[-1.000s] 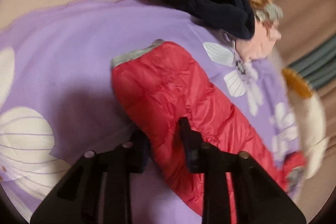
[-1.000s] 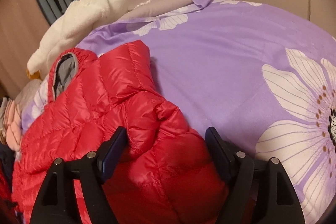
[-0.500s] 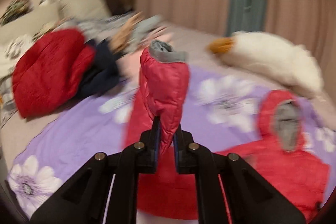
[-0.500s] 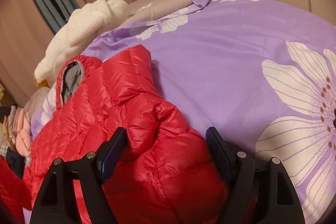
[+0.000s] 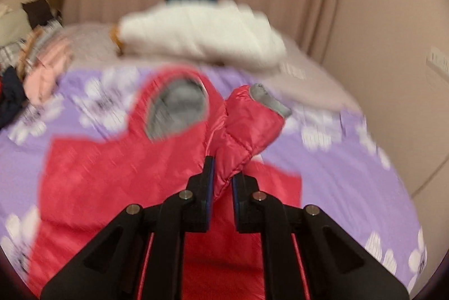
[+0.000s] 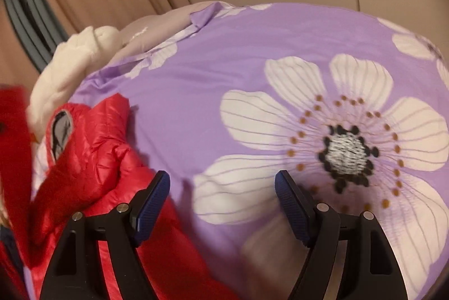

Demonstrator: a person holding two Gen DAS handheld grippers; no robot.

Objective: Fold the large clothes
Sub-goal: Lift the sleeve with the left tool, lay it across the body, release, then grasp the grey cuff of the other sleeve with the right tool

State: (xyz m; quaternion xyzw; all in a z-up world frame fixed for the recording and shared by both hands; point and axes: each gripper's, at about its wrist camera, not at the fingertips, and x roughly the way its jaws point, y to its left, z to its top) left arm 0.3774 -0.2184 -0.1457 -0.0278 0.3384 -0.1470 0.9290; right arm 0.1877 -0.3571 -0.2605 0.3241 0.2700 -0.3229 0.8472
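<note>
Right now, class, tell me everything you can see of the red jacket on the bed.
The red jacket is a shiny quilted puffer with a grey-lined hood and grey cuff. It lies spread on the purple flowered bedspread, hood toward the white plush toy. The left gripper is shut on one sleeve, lifting it over the body. The right gripper is open beside it.
</note>
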